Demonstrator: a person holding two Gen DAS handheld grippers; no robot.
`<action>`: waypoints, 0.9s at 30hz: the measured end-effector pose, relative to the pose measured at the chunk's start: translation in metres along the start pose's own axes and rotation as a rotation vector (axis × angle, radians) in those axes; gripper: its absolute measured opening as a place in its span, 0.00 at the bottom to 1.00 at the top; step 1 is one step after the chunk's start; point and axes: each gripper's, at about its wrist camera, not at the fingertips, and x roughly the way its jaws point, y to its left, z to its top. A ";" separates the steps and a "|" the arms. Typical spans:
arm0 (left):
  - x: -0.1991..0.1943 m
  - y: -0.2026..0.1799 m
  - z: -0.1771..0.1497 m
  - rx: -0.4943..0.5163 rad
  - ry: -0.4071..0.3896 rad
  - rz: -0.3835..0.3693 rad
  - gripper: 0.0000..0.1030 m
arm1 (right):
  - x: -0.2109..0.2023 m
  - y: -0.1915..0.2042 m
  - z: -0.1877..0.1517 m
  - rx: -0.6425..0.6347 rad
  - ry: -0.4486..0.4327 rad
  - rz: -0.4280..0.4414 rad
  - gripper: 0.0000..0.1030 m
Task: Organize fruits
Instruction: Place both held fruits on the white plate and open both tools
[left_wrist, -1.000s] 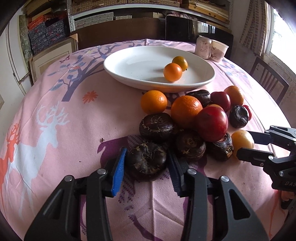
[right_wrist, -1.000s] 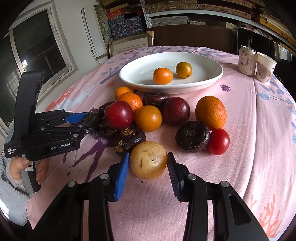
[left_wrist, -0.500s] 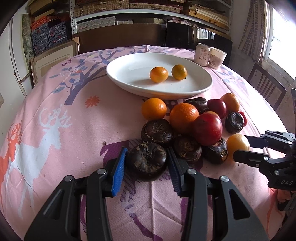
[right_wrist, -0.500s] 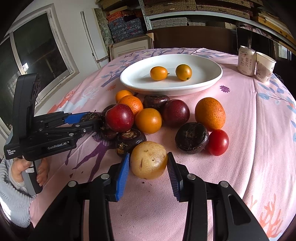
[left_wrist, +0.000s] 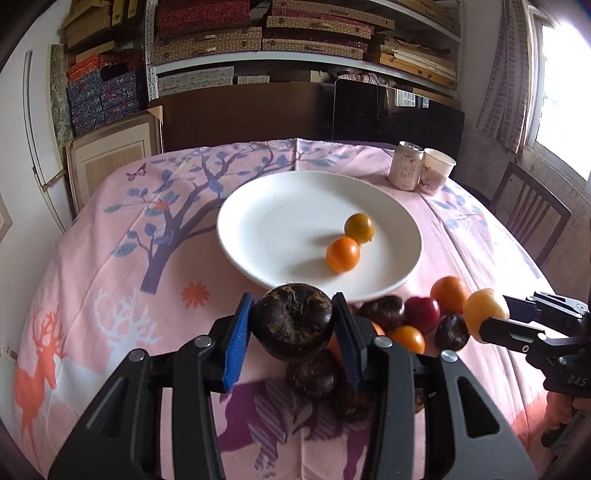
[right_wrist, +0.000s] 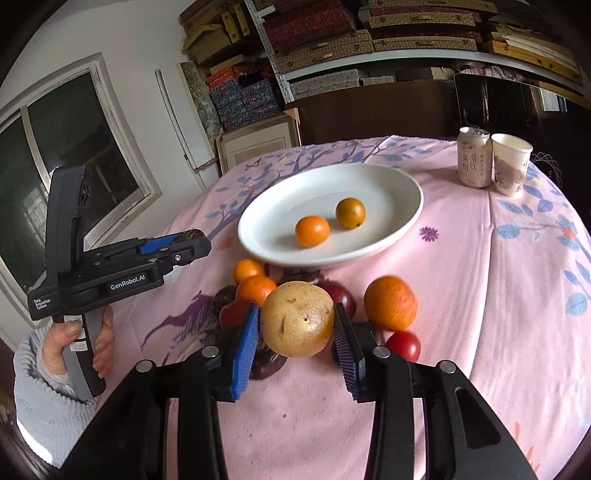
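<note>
"GenRobot.AI" and "Data Acquisition System" are printed in white on the side of the left hand-held gripper, seen at the left in the right wrist view. "DAS" can be read on the body of the right hand-held gripper in the left wrist view. Chinese characters are printed on the can near the far right edge of the surface; a paper cup is seen touching it.

The left hand-held gripper is clenched on a dark fruit, which is held between the blue pads above the surface, in front of the plate. The right hand-held gripper is clenched on a yellow fruit, held likewise between its pads, clear of the cloth and above the pile of oranges and dark and red fruit that lies just before the plate's near rim. Two small oranges are seen lying in the plate, near the middle of the surface.
</note>
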 end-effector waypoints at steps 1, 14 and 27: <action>0.004 -0.003 0.008 0.001 -0.005 0.002 0.41 | 0.003 -0.003 0.009 0.004 -0.008 -0.011 0.39; 0.085 -0.005 0.039 -0.044 0.061 -0.026 0.54 | 0.080 -0.034 0.056 0.103 0.008 -0.041 0.56; 0.043 0.002 0.005 -0.016 0.017 0.022 0.79 | 0.031 -0.061 0.031 0.191 -0.084 -0.063 0.62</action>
